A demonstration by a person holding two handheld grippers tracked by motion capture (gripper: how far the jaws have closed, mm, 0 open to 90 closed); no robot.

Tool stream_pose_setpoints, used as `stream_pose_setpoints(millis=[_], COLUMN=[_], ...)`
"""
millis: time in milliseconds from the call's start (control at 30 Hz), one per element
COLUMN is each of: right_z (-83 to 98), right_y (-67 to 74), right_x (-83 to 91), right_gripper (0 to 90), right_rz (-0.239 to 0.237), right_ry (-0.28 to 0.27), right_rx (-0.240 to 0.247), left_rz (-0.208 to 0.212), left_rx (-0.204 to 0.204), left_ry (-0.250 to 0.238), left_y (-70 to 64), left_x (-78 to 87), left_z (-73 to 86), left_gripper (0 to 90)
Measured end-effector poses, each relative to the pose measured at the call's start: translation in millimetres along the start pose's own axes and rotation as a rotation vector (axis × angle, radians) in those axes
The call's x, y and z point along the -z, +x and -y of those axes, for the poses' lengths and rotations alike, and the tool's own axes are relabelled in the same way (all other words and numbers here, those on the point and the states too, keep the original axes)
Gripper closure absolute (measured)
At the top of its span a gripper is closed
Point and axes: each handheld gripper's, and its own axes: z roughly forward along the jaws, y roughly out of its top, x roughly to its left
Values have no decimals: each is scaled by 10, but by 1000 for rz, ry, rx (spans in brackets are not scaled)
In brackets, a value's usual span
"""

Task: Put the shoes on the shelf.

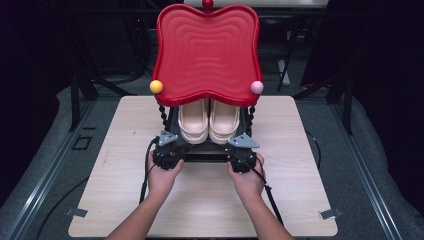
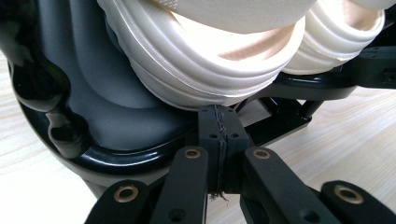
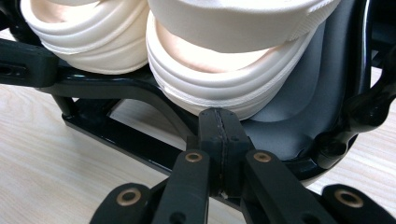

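Observation:
A pair of cream sandals stands side by side on the grey lower shelf (image 2: 121,93) of a small black rack, under its red wavy top tray (image 1: 207,50). The left sandal (image 1: 193,122) (image 2: 205,65) has my left gripper (image 1: 176,146) (image 2: 218,116) right at its near end, jaws shut with nothing between them. The right sandal (image 1: 223,122) (image 3: 233,70) faces my right gripper (image 1: 235,147) (image 3: 219,119), also shut and empty, its tips just below the sole's edge. Whether the tips touch the soles I cannot tell.
The rack stands mid-table on a light wooden tabletop (image 1: 150,200). A yellow ball (image 1: 156,86) and a pink ball (image 1: 257,87) cap the red tray's front corners and overhang the grippers. Black rack bars (image 3: 116,135) run low across the front. Dark floor surrounds the table.

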Motion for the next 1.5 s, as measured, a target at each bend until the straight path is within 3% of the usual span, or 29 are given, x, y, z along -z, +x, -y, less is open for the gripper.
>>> stream_pose_setpoints(millis=[267,300,333,567,833,900,933,1300,1433,1500], right_z=[-11,-17,-10,0,-22,-35,-33,-28,-32,-31], right_y=[-31,-37,-32,-19,-15,-19,-12,-18,-57,-59], right_x=[-32,-19,-33,28,24,29,10,-4,3,6], right_gripper=[897,895,889,884,898,899,899,898,892,892], right_rz=[-3,-9,-5,-14,-22,-28,-22,-13,-17,-16], right_ry=[10,32,8,-20,-25,0,-23,-24,-20,-22], right_rx=[-15,-13,-19,-20,-27,-29,-33,-22,-33,-30], left_rz=[9,8,-1,13,3,3,3,-13,-22,-23], left_rx=[23,22,18,22,29,26,27,36,58,46], left_ry=[10,10,3,-46,-45,-42,-44,-47,-55,-53], left_y=[4,3,-2,-6,18,18,19,47,89,88], left_x=[-8,-5,3,105,71,72,69,91,103,114], left_z=[-24,-21,-12,-17,-39,-41,-41,-44,-47,-47], left_gripper=[900,900,900,893,898,898,898,898,898,898])
